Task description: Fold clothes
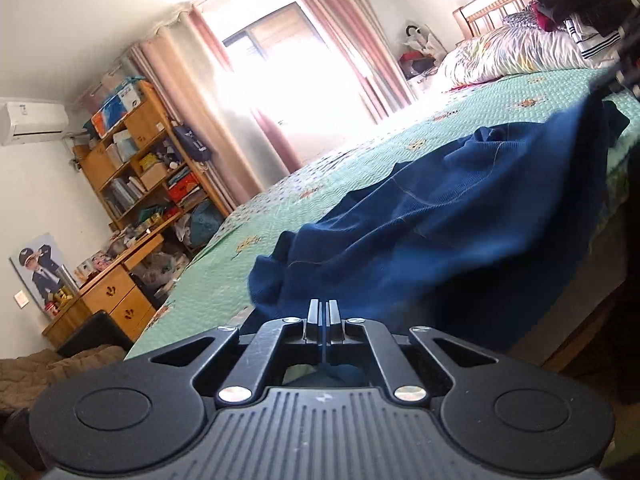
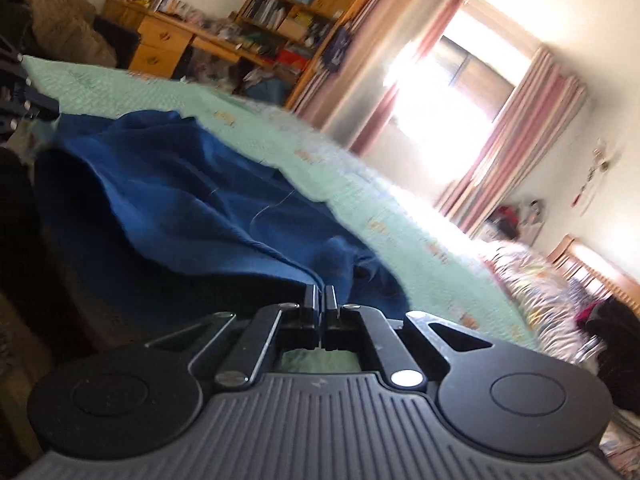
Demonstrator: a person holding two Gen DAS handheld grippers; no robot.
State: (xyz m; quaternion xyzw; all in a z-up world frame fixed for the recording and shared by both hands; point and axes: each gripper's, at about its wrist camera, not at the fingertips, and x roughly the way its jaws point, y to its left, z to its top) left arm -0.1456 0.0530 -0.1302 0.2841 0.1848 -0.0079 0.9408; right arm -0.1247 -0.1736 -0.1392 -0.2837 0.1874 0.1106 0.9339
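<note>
Both the left gripper (image 1: 324,305) and right gripper (image 2: 320,292) are clamped on the navy sweater's (image 1: 460,208) edges, lifting it off the green-quilted bed (image 1: 360,160), pillows (image 1: 516,52) beyond

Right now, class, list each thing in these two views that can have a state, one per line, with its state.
Left gripper: shut on the blue garment.
Right gripper: shut on the blue garment.
Blue garment: unfolded, rumpled, stretched between both grippers over the bed.
Bed cover: spread flat on the bed.
Curtains: drawn apart, window bright.
Pillow: lying at the headboard end, clothes piled on it.
</note>
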